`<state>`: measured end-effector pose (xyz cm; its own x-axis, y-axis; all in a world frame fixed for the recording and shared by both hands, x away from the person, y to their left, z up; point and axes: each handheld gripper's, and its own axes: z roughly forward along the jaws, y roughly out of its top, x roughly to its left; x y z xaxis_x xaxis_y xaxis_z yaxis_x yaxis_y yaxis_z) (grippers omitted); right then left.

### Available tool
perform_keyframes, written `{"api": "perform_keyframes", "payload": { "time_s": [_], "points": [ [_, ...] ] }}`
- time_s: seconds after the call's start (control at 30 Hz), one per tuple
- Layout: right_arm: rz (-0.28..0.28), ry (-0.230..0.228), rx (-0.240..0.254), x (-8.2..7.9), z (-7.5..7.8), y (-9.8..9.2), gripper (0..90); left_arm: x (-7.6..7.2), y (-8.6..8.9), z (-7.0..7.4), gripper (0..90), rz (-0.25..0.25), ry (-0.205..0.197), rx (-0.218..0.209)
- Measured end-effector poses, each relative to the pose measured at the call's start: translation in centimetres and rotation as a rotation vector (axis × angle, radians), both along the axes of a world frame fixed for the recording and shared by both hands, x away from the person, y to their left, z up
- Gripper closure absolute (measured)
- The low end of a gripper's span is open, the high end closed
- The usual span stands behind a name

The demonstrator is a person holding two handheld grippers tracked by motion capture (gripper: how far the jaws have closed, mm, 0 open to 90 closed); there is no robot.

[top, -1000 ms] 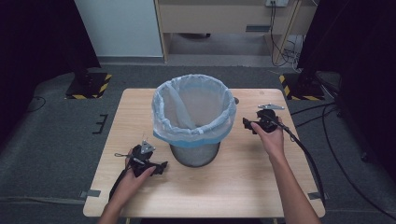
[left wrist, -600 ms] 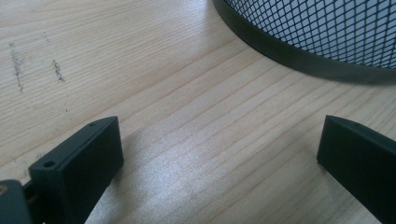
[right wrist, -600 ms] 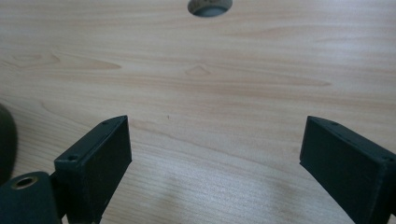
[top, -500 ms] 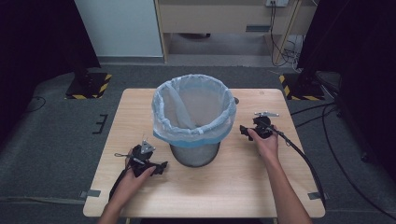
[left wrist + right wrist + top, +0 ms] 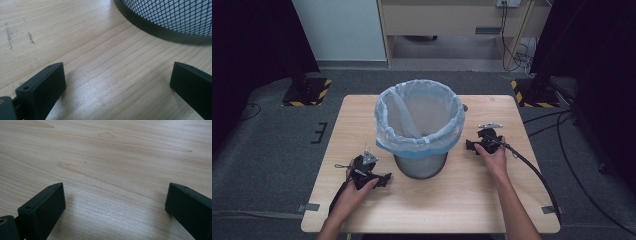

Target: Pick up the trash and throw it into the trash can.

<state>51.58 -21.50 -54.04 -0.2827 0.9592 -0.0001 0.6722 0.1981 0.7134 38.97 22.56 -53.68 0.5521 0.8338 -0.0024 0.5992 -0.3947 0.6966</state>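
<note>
Mesh bin (image 5: 419, 125) with a pale blue liner (image 5: 392, 131) at frame centre on the wooden table (image 5: 492, 200). Left gripper (image 5: 383, 178) low on the table at lower left of centre, near the bin's base, held in a hand (image 5: 357, 187); jaws wide apart over bare wood in the left gripper view, nothing between them, bin's dark rim at upper right (image 5: 160, 30). Right gripper (image 5: 468, 145) at right of centre, beside the bin, probably resting on the table; jaws spread wide over bare wood in the right gripper view. Cable (image 5: 532, 172) trailing toward lower right.
</note>
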Motion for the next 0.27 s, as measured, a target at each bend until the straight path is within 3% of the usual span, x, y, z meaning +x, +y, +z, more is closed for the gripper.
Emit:
{"api": "perform_keyframes", "payload": {
  "time_s": [0.27],
  "points": [
    [0.000, 0.009, 0.000, -0.03, -0.03, -0.11, 0.3, 0.00, 0.00, 0.00, 0.0, 0.000, 0.000, 0.000]
  ]
}}
